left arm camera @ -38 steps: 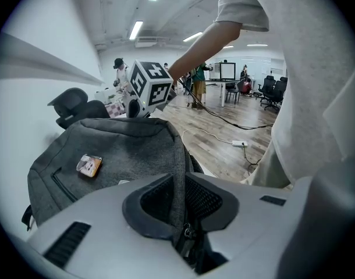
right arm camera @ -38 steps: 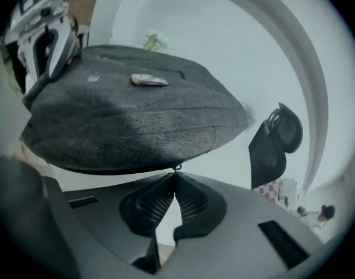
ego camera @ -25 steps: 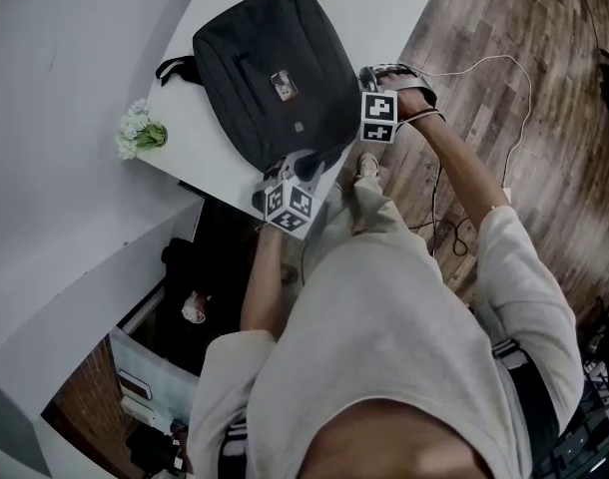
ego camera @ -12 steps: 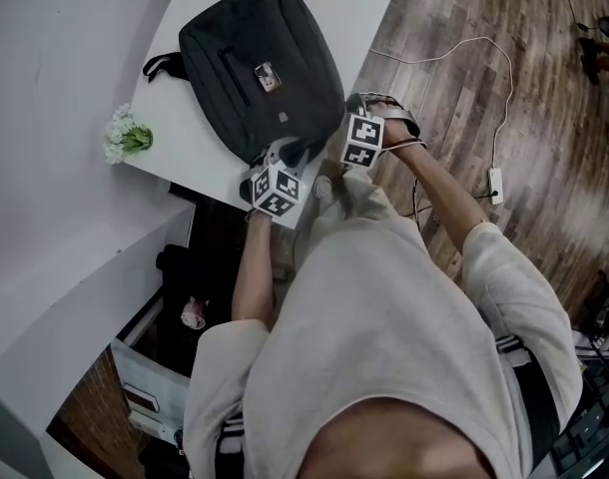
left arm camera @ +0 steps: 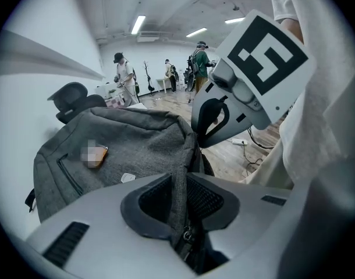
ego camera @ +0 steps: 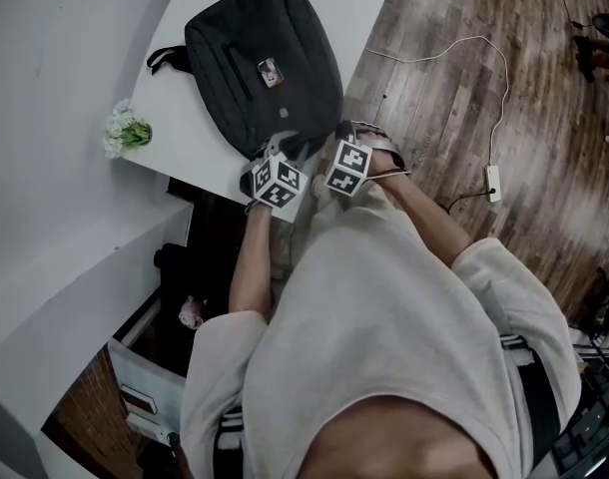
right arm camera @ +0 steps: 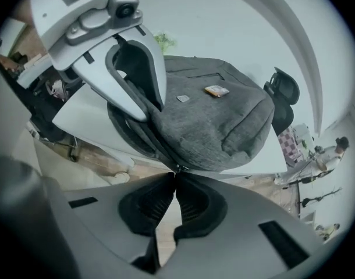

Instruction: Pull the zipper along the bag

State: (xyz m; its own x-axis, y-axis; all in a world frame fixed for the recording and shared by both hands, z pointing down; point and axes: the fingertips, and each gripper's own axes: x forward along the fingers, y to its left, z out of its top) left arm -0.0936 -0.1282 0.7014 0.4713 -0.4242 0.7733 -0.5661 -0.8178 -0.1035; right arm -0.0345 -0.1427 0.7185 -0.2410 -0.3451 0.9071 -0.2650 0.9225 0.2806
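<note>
Two grippers crowd the near corner of the bag at the table edge. Your right gripper is pinched shut on the zipper pull. Your left gripper, its jaws having just opened wider, holds a bag fold just beside it, and the zipper seems to run that way.

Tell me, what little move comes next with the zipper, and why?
Probably the left gripper should let go of the bag edge and shift clear. Its jaws have just been opening, with a fabric fold between them, and the right gripper, shut on the zipper pull, sits right beside it, so it seems to block the way.
</note>
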